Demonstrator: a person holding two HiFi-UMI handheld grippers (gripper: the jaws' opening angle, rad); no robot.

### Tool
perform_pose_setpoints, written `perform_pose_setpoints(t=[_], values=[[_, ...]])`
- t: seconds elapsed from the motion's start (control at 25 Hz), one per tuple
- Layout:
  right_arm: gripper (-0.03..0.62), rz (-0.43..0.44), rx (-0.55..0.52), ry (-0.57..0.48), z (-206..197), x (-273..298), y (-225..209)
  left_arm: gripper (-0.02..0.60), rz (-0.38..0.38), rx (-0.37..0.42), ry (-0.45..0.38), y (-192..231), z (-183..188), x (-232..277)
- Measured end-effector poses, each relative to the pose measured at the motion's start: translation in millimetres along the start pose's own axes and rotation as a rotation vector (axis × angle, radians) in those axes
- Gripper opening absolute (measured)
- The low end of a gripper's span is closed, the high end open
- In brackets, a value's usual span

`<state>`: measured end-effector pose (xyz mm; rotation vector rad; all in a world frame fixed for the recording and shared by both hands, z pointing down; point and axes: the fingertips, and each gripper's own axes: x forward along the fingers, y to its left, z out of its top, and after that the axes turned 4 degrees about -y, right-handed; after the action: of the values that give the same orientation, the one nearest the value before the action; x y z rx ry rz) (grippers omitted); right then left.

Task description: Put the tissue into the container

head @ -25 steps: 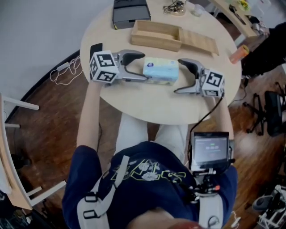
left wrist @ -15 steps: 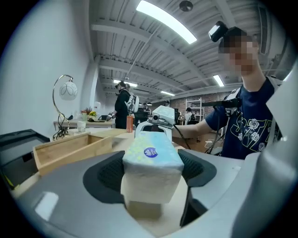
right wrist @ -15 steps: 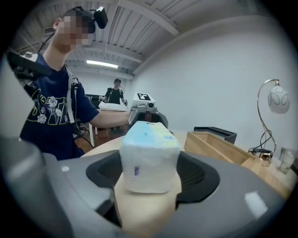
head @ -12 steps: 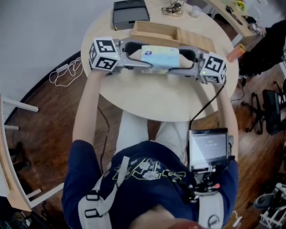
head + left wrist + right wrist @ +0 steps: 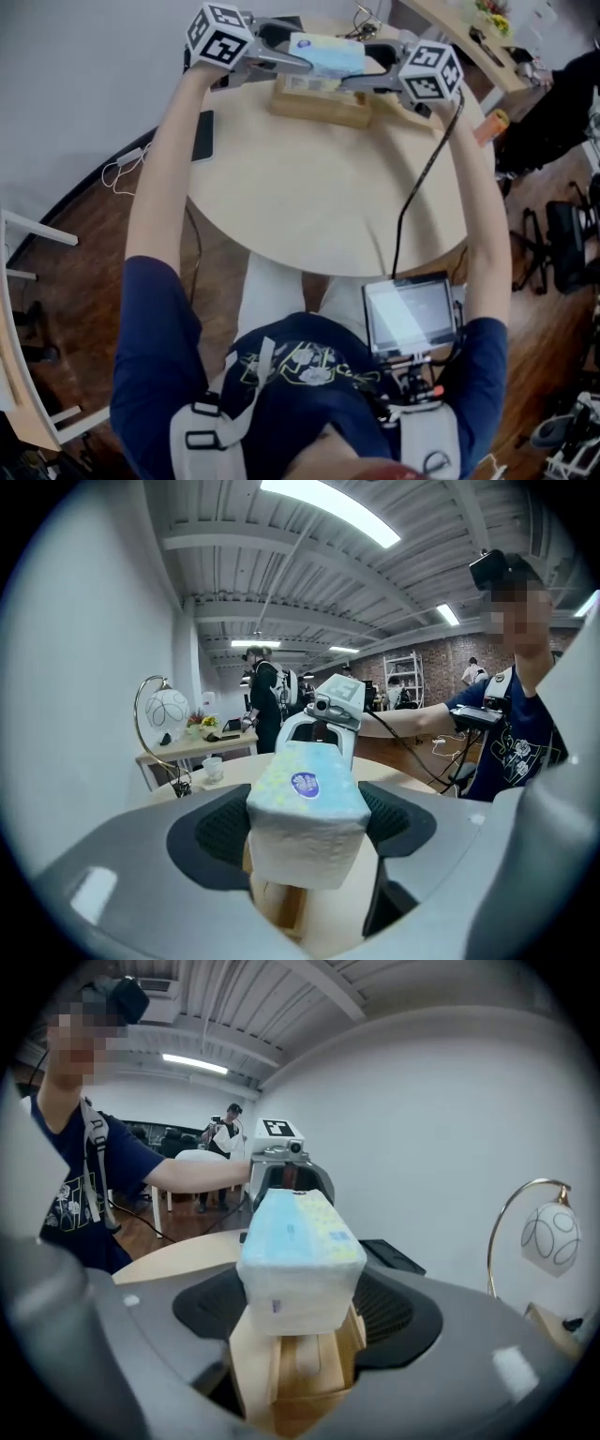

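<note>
Where the tissue pack (image 5: 326, 53) is: raised above the wooden container (image 5: 319, 105), carried between both grippers.
Left gripper (image 5: 292, 49): jaws set wide, pads pressing the pack's end at the container's left side.
Right gripper (image 5: 361, 67): jaws closed on the pack's opposite end, above the container's right part.
Container: open-topped, lying on the round table (image 5: 319, 206), straight beneath the pack.
</note>
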<state>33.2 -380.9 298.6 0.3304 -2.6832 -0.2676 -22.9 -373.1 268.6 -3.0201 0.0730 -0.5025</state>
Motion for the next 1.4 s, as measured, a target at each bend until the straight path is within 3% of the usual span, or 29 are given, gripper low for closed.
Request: perform_pose_setpoints(t=[0.2,0.32,0.44,0.56,0.64,0.76,0.88,1.04,1.08,1.12,1.16,1.2,1.24,1.32,1.4], values=[[0.35,-0.01,0.055,0.119,-63,29,-20,0.367,0.045,-0.054,0.011,29,-57,27],[0.353,-0.024,0.118,0.084,-78,37,-24,0.367,0.08,-0.08,-0.065,40,-67,33],[0.357,-0.038,0.161,0.09,-93,41,-34,0.367,0.101,-0.051,-0.087,49,-68,39],[0.36,-0.084,0.128,0.186,-109,48,-38,0.367,0.11,-0.004,0.029,53,-87,48],[0.354,-0.118,0.095,0.238,-117,51,-39,0.368,0.1,-0.043,0.144,55,-114,54],[0.365,-0.149,0.121,0.162,-101,43,-39,0.368,0.156,-0.099,0.194,64,-139,45],[0.413,-0.171,0.159,0.029,-71,20,-29,0.373,0.294,-0.087,0.086,72,-127,13],[0.446,-0.135,0.197,-0.151,-38,-15,20,0.376,0.379,-0.038,-0.226,19,-53,-33],[0.432,-0.127,0.221,-0.217,-33,-22,38,0.376,0.394,-0.021,-0.304,-8,-37,-39],[0.368,-0.125,0.248,-0.284,-30,-28,56,0.338,0.417,-0.007,-0.364,-37,-27,-40],[0.23,-0.125,0.275,-0.348,-29,-32,73,0.206,0.442,0.005,-0.403,-65,-24,-37],[0.025,-0.128,0.298,-0.404,-30,-35,91,0.059,0.459,0.014,-0.422,-90,-26,-30],[0.025,-0.13,0.314,-0.447,-32,-35,108,0.003,0.461,0.012,-0.427,-111,-32,-19],[0.025,-0.126,0.309,-0.474,-44,-31,137,0.003,0.427,-0.04,-0.419,-136,-49,6],[0.025,-0.104,0.251,-0.41,-61,-18,160,0.003,0.396,-0.096,-0.397,-144,-65,27]])
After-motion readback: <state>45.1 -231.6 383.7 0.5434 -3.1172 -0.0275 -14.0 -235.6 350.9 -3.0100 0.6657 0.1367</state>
